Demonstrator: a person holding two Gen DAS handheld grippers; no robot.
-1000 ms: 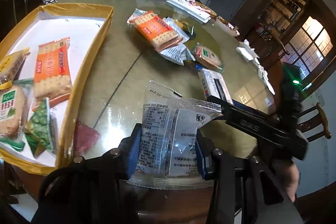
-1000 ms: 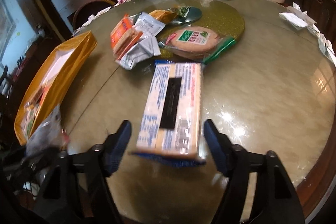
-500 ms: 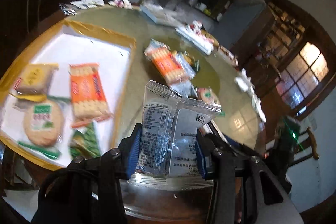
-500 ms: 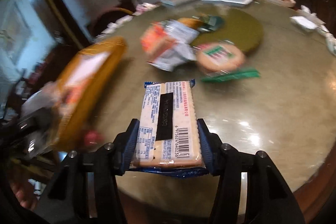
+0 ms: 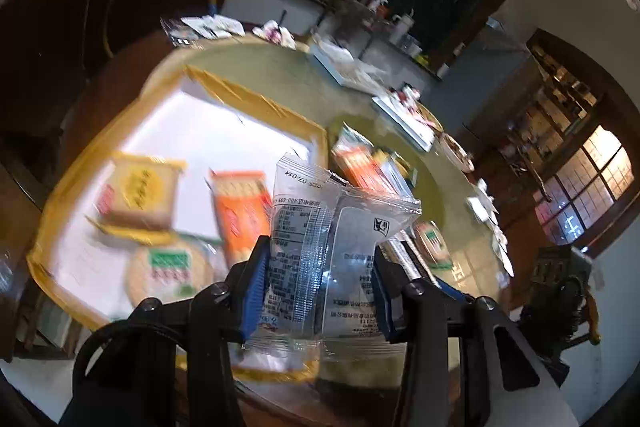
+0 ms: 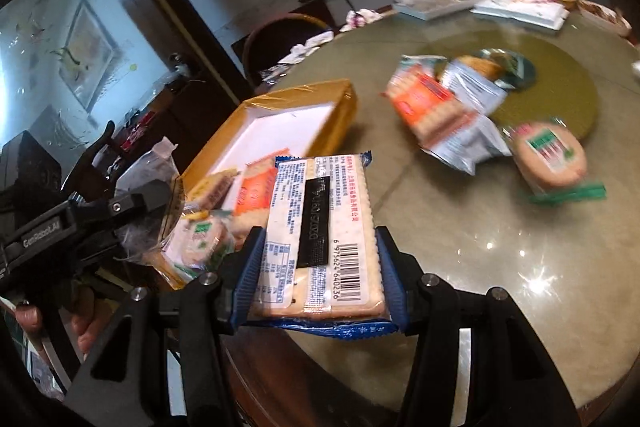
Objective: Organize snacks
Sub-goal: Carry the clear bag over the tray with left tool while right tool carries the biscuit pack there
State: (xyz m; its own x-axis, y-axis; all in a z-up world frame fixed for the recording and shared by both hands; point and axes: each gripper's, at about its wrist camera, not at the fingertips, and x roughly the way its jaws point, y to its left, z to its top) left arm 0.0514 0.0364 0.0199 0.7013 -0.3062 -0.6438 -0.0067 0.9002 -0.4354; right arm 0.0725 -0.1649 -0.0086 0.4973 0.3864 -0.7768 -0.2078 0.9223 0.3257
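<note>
My left gripper (image 5: 316, 291) is shut on a clear snack packet (image 5: 332, 247) and holds it in the air by the near right corner of the yellow-rimmed tray (image 5: 264, 103). The tray holds several snacks: a yellow pack (image 5: 138, 191), an orange cracker pack (image 5: 240, 215) and a round green-label cake (image 5: 168, 271). My right gripper (image 6: 318, 279) is shut on a blue-edged cracker pack (image 6: 320, 235), lifted above the table's near edge, right of the tray (image 6: 340, 107). The left gripper also shows at the left of the right wrist view (image 6: 80, 215).
On the round table (image 6: 500, 227) lie an orange cracker pack (image 6: 428, 103), silver packets (image 6: 472, 143) and a round green-label cake (image 6: 550, 155) near the green turntable (image 6: 560, 79). White trays (image 6: 520, 11) stand at the far side. A chair (image 5: 160, 7) stands behind the table.
Both grippers have lifted and swung left toward the tray. The right gripper closed on the cracker pack and raised it off the table. The left still holds its packet.
</note>
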